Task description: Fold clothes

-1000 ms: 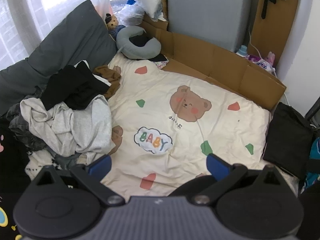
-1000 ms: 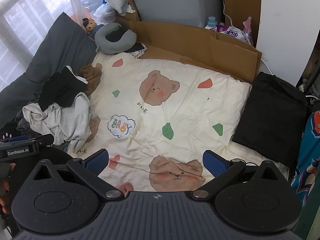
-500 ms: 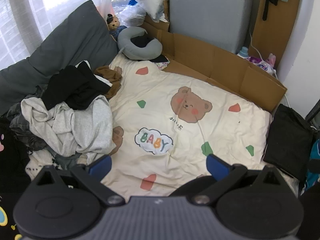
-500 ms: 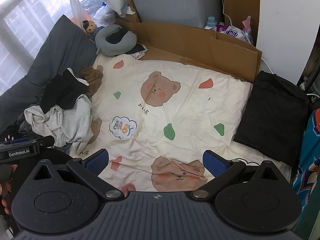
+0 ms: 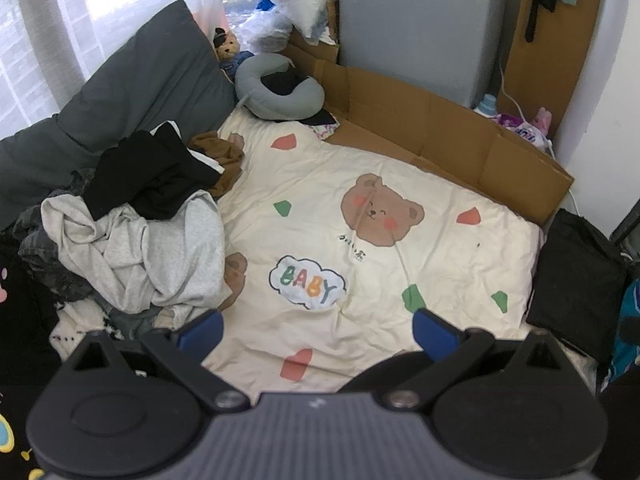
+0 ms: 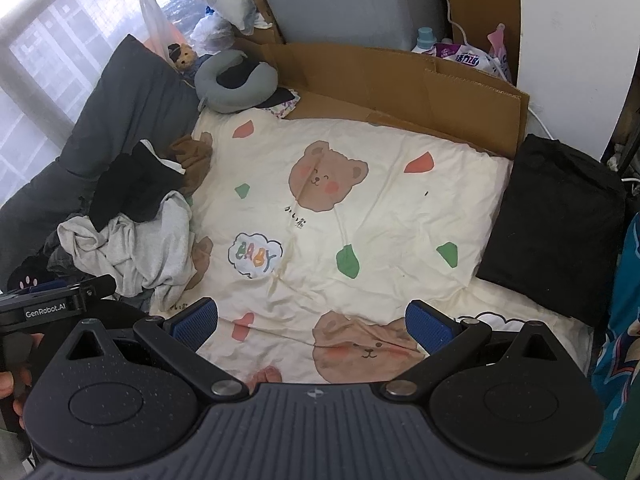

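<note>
The clothes pile (image 5: 136, 236) lies unmoved on the bear-print quilt (image 5: 360, 216), beside cardboard (image 5: 440, 132). Left gripper (image 5: 316, 328) and right gripper (image 6: 312, 320) stay spread wide, empty.

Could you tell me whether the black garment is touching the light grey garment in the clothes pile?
Touching: the left wrist view shows the black garment lying directly on the light grey garment, its edge overlapping the grey fabric with no gap.

Cream quilt (image 5: 440, 248) printed with brown bears, red and green patches, multicolour "BABY" cloud. Heap: light grey crumpled sweatshirt (image 5: 160, 256), black garment (image 5: 148, 176), brown garment (image 5: 220, 156). Dark grey pillow (image 5: 132, 92). Grey neck pillow (image 5: 280, 92). Tan cardboard (image 5: 440, 136). Black folded cloth (image 6: 556, 220). Blue pads on jaws.
</note>
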